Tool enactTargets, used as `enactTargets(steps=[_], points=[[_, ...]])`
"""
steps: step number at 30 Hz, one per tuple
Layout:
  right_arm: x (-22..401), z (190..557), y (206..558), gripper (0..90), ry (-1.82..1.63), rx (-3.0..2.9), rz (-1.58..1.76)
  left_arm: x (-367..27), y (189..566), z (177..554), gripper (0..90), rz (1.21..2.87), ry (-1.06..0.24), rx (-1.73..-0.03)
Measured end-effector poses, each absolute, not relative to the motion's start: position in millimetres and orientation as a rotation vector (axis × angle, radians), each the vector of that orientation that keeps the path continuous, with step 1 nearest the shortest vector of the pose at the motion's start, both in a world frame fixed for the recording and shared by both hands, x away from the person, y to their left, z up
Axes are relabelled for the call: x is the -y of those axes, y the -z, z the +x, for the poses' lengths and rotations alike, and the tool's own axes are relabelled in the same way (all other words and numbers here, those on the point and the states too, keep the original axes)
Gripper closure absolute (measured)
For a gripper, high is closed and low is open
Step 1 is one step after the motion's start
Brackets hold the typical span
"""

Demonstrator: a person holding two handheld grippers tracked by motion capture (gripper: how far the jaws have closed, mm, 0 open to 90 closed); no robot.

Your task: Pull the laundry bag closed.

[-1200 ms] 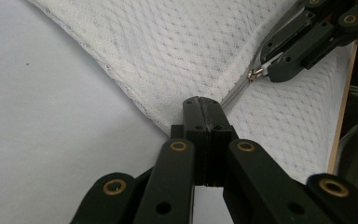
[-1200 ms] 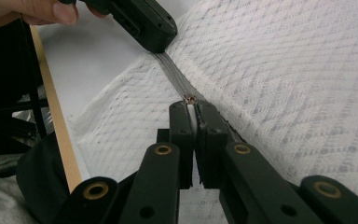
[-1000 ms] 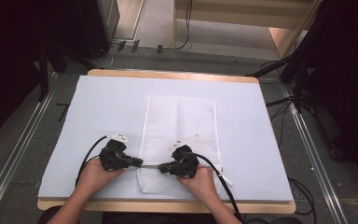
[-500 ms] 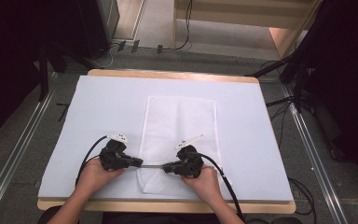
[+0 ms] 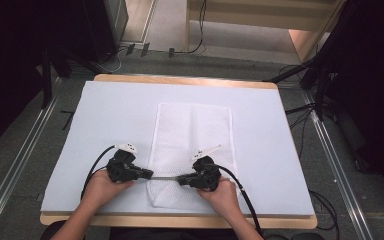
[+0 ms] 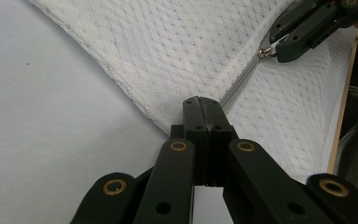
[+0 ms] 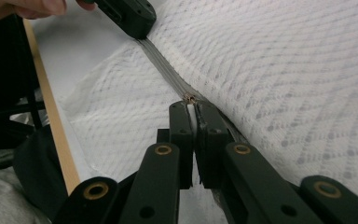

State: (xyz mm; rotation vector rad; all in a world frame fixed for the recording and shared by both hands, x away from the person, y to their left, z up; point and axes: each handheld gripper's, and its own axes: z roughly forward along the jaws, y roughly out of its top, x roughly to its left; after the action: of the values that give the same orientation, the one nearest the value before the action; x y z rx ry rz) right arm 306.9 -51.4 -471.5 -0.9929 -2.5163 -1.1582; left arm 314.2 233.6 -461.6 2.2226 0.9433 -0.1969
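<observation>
facing each other, left gripper (image 5: 150,175) and right gripper (image 5: 180,179) lie low along the zipper (image 5: 165,177). left jaws clamp the mesh bag (image 5: 192,135) edge. right jaws pinch the zipper pull (image 7: 190,99).

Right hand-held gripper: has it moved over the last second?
Yes. The right hand-held gripper, shut on the zipper, has slid slightly rightward across the white mesh bag, away from the bag's left edge.

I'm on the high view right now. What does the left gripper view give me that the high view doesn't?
Left gripper view alone: its jaws closed on the end of the grey zipper, and the right gripper's tips pinching the metal zipper pull. High view alone: the whole white mesh bag laid lengthwise on the table, with both hands and cables. Shared: left gripper, right gripper, and the zipper line stretched between them.
</observation>
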Motion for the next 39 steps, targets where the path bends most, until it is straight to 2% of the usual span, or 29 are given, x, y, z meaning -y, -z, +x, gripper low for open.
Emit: enactTargets(steps=[39], points=[[80.1,307.5,469.3,88.2,1.155,2.509,-1.036,-233.5,461.5,314.2,90.0,2.223,0.198,-0.945]])
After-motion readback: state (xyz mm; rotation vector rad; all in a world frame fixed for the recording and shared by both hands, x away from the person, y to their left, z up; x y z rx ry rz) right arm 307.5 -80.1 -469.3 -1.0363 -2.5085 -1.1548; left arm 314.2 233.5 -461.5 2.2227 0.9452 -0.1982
